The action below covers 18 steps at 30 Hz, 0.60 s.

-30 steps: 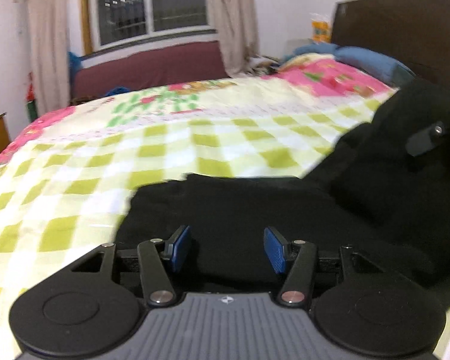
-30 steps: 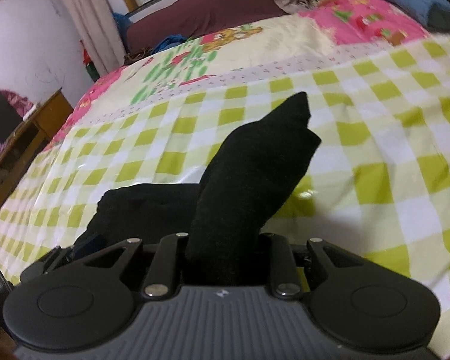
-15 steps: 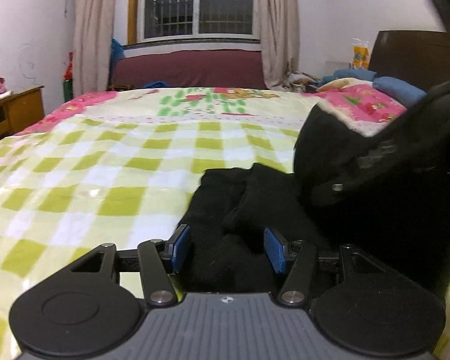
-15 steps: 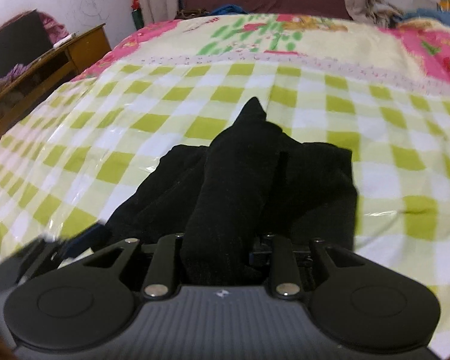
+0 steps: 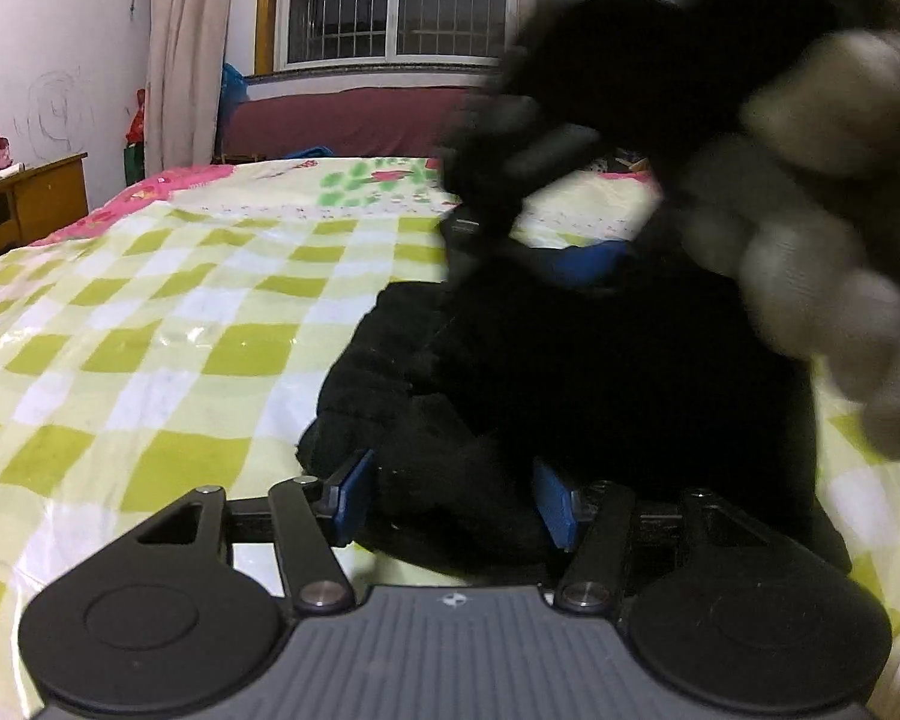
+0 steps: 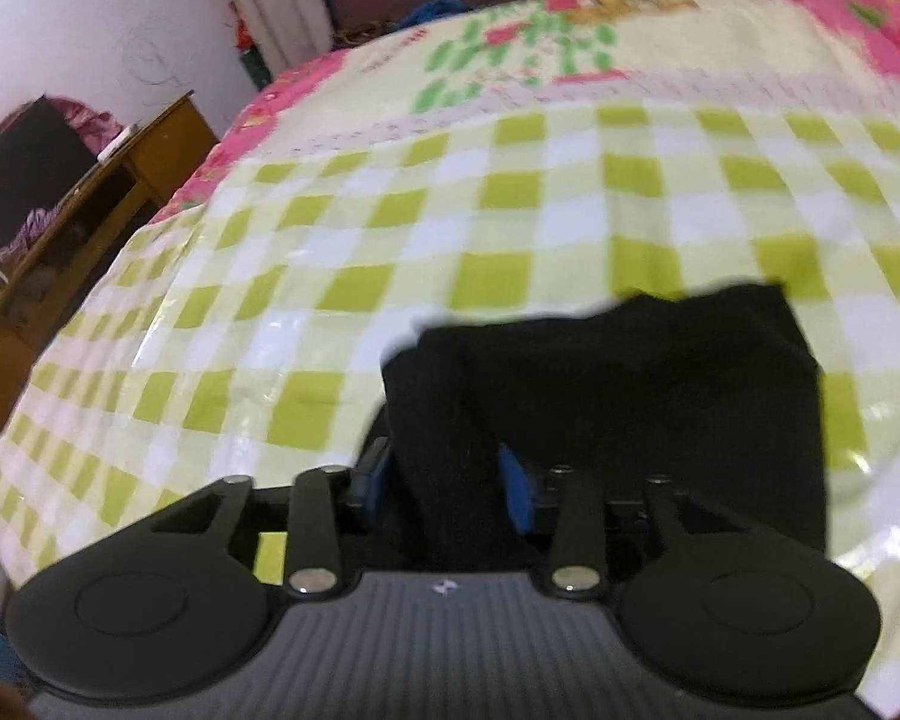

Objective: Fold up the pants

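The black pants lie bunched on the bed, on its green-checked cover, close under both cameras.

In the left wrist view, the left gripper has its jaws fairly wide, blue pads on either side of a low fold of the cloth. The fold fills most of the gap, but whether the pads press on it cannot be told. The right gripper reaches in from the upper right, blurred, a blue pad showing just above the pants; a gloved hand holds it.

In the right wrist view, a ridge of pants runs up between the right gripper jaws. These have just been opening, and now stand narrow with blue pad faces showing on both sides of the cloth, apparently off it. The rest of the pants spreads flat to the right, reaching away from the jaws.
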{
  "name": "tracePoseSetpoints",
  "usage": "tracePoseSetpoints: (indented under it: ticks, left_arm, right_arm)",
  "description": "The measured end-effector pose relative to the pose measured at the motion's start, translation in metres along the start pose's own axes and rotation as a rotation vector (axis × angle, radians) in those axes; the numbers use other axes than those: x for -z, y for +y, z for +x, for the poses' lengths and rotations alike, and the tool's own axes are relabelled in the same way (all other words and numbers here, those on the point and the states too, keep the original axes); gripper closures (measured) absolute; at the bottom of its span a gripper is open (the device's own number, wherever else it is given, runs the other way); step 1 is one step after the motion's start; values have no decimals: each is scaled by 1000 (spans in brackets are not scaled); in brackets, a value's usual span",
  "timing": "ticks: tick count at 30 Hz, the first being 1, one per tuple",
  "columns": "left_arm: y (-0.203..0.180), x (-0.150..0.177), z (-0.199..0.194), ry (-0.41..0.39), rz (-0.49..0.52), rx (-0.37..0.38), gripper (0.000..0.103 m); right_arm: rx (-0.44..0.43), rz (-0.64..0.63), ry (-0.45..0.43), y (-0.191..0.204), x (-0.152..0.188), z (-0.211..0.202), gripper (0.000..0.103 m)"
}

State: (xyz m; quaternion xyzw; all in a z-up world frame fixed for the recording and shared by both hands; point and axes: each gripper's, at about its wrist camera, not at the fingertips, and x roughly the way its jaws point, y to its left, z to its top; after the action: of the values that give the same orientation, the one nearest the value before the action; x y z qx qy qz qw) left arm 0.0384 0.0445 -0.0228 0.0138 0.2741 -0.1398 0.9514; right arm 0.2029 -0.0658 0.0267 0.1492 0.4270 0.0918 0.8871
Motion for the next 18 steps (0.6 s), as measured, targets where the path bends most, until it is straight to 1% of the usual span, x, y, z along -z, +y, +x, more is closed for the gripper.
tracePoseSetpoints:
  ticks: [2,4,5,8,9,10,12,14,15,16,18]
  left_arm:
    - [0,0,-1,-2,0,3,32]
    - [4,0,-2,0,-16,15,32]
    - [6,1,-3,-2,-22,21,32]
    - [12,1,-9,0,-38,37,32]
    - [14,2,-12,4,-38,37,32]
    - [16,3,-15,8,-37,38,32]
    - [22,6,-25,15,-33,39,32]
    - [28,9,-35,18,-27,33,32]
    - [30,10,-40,22,-27,27,32]
    - [33,10,-45,25,-31,25,32]
    - [36,9,-54,29,-54,37,32]
  right_arm:
    - [2,1,-1,7,-2,7,68]
    - [-48,9,-5,8,-5,1,64]
    - [-78,1,-20,8,-5,-5,64]
    - [-236,32,-58,-1,-10,-32,65]
    - [-255,28,-77,-4,-11,-41,65]
    - [-246,-1,-97,-5,-13,-48,64]
    - [-155,-116,-119,-7,-19,-55,62]
    - [-57,-201,-109,-10,-22,-51,58]
    - [-29,-219,-84,-12,-24,-47,58]
    - [-29,-222,-60,-13,-25,-43,58]
    - [-69,-212,-17,-11,-26,-36,56]
